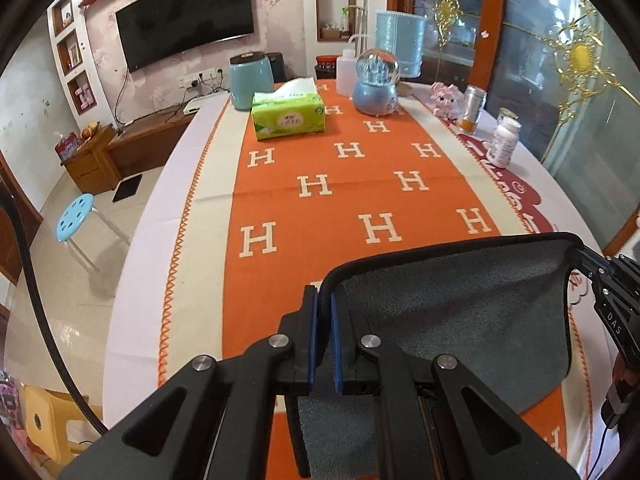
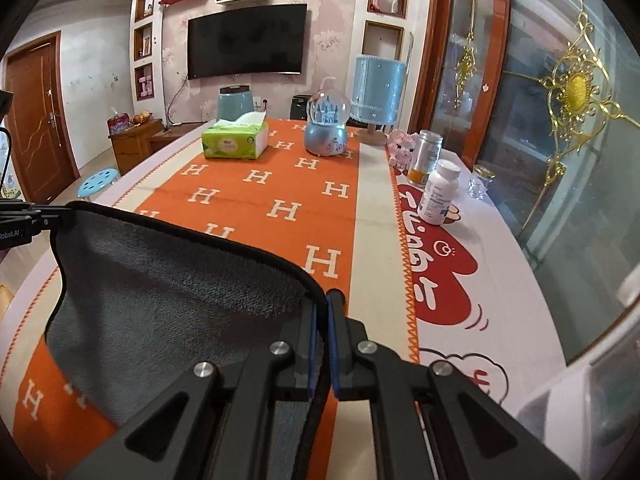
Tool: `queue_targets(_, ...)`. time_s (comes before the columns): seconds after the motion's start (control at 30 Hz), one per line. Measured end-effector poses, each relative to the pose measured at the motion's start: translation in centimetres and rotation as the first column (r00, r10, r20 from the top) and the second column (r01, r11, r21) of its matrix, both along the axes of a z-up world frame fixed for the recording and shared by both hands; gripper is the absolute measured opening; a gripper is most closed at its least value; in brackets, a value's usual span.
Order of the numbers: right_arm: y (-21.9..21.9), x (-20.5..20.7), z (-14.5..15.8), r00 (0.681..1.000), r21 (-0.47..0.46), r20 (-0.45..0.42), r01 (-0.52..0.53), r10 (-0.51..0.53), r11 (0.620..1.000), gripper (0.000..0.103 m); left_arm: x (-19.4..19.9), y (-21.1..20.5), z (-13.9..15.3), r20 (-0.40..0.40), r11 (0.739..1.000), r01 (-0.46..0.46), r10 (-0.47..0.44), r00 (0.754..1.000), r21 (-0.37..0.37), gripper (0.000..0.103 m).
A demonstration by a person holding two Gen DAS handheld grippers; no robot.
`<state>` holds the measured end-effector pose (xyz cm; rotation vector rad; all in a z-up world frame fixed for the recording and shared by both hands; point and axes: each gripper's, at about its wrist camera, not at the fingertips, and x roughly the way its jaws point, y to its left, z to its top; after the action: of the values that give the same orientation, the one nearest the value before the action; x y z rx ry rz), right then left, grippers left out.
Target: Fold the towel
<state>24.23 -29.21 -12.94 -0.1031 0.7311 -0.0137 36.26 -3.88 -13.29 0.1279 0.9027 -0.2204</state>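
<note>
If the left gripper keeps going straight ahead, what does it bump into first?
Probably the green tissue box. The left gripper, shut on the gray towel, points along bare orange tablecloth, and the box lies roughly in line, though depth is hard to judge.

The left gripper (image 1: 324, 320) and right gripper (image 2: 322, 320) are matte black, with blue pads (image 1: 314, 340) lining the fingers, silver round screws at the linkage joints, and triangular cut-outs in the arms.
</note>
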Motion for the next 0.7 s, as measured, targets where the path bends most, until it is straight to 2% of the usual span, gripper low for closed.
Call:
queue_targets(0.27, -0.4, 2.4, -1.8, 1.0, 0.012, -0.023, -0.007, 0.008, 1.0, 0.009, 2.2, 0.1, -2.3, -0.049, 0.999, -0.02, 0.019, 0.999, -0.029, 0.007)
queue_targets(0.37, -0.7, 3.2, -2.1, 1.0, 0.019, -0.031, -0.004, 0.004, 1.0, 0.018, 2.5, 0.2, -2.7, -0.061, 0.999, -0.03, 0.028, 0.998, -0.032, 0.015)
queue_targets(0.43, -0.9, 3.4, -2.2, 0.999, 0.027, -0.033, -0.003, 0.004, 1.0, 0.029, 2.4, 0.3, -2.7, -0.063, 0.999, -0.039, 0.037, 0.997, -0.029, 0.026)
queue_targets(0.53, -0.9, 3.5, -2.2, 0.999, 0.037, -0.036, -0.003, 0.005, 0.999, 0.039, 2.4, 0.4, -2.5, -0.06, 0.998, -0.051, 0.05, 0.997, -0.02, 0.038)
queue_targets(0.6, -0.8, 3.4, -2.2, 0.999, 0.04, -0.036, -0.006, 0.007, 0.999, 0.041, 2.2, 0.4, -2.2, -0.053, 0.998, -0.062, 0.062, 0.997, 0.001, 0.04)
queue_targets(0.7, -0.7, 3.3, -2.1, 0.999, 0.051, -0.038, -0.008, 0.01, 0.999, 0.047, 1.9, 0.5, -2.0, -0.048, 0.997, -0.077, 0.078, 0.996, 0.026, 0.053)
